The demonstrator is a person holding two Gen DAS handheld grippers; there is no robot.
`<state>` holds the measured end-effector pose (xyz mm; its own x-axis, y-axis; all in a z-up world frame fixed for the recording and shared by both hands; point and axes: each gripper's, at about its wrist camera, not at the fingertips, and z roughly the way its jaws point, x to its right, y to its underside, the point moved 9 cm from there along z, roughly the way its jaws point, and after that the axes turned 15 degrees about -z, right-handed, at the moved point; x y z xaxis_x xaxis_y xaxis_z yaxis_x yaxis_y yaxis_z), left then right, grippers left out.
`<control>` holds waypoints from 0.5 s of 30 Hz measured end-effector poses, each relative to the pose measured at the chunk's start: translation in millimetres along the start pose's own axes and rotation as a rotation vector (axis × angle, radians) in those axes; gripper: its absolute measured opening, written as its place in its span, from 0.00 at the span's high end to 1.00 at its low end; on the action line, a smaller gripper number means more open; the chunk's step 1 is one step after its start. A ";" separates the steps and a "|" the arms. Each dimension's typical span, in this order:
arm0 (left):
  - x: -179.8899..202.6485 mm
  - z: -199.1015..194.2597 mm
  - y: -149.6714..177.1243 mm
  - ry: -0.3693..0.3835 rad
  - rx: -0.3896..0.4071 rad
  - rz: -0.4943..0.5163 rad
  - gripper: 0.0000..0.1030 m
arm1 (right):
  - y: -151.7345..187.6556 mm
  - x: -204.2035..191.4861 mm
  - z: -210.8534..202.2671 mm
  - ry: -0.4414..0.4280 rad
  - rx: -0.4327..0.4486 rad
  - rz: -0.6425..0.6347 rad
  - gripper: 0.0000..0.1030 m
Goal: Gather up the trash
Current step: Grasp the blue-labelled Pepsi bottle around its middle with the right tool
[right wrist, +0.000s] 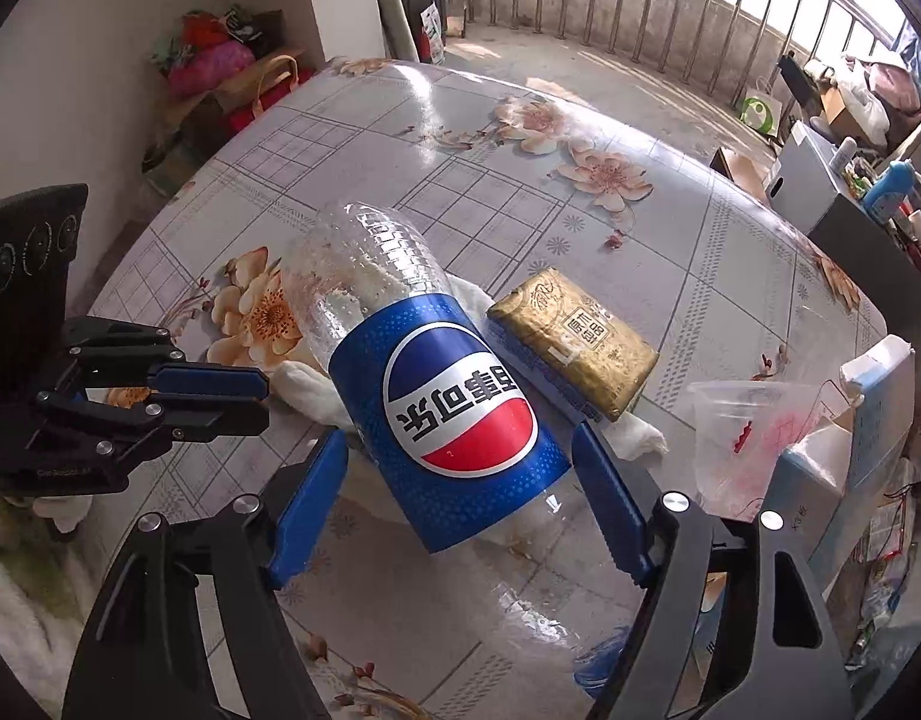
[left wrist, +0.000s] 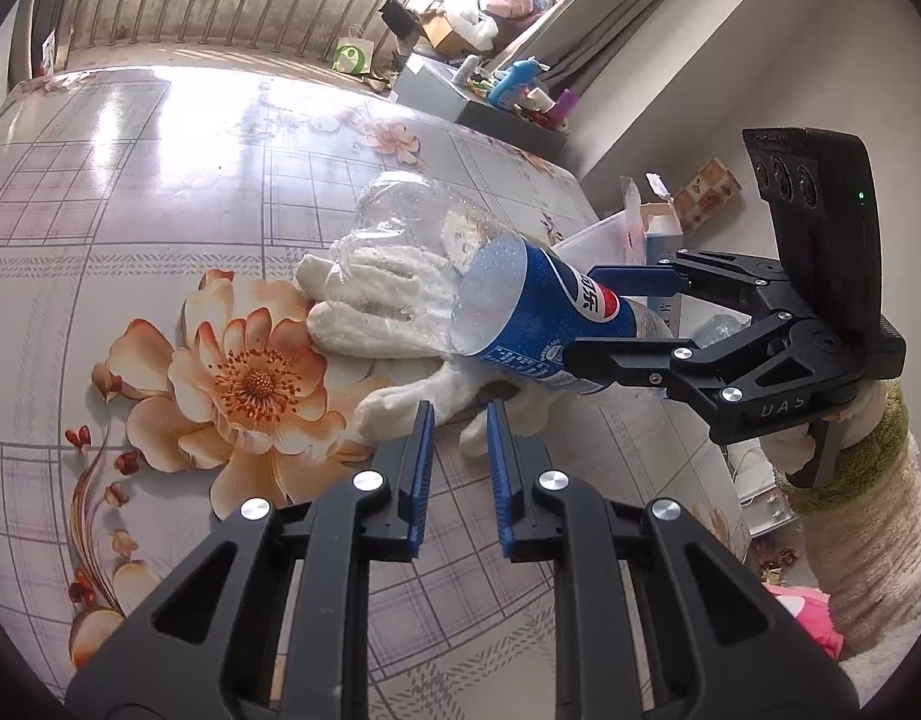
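The right gripper (right wrist: 460,492) had its jaws clamped across the clear plastic cola bottle with the blue label (right wrist: 448,420), holding it tilted, base away, off the floral-patterned worktop (right wrist: 640,252) — a carrying grip, by the look of it, for taking it to wherever the trash goes. The left gripper (left wrist: 457,438) hung low with its jaws parted and holding nothing, tips just short of the white knitted glove (left wrist: 394,300) lying beneath the bottle — likely the next pickup. A gold-wrapped rectangular packet (right wrist: 574,342) sat just beside the bottle. Near the worktop's edge stood a clear plastic cup (right wrist: 742,438) with red smears inside; beyond that, its contents couldn't be made out.
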<state>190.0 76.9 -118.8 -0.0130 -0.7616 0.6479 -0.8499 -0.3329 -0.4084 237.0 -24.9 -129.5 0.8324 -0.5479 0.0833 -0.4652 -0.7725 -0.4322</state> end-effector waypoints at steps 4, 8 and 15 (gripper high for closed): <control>-0.8 2.7 10.1 0.005 -0.028 -0.005 0.85 | 17.8 -15.3 1.0 -0.042 -0.049 -0.008 0.30; 3.8 7.7 17.2 0.023 -0.055 -0.014 0.85 | 33.3 -28.3 12.7 -0.074 -0.083 0.006 0.36; 14.6 10.7 30.4 0.034 -0.086 0.012 0.85 | 55.4 -42.5 3.2 -0.099 -0.009 0.139 0.38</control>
<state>169.6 49.7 -128.6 -0.0406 -0.7455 0.6653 -0.8918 -0.2733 -0.3606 176.9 -43.5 -159.8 0.7852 -0.6158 -0.0654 -0.5801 -0.6945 -0.4257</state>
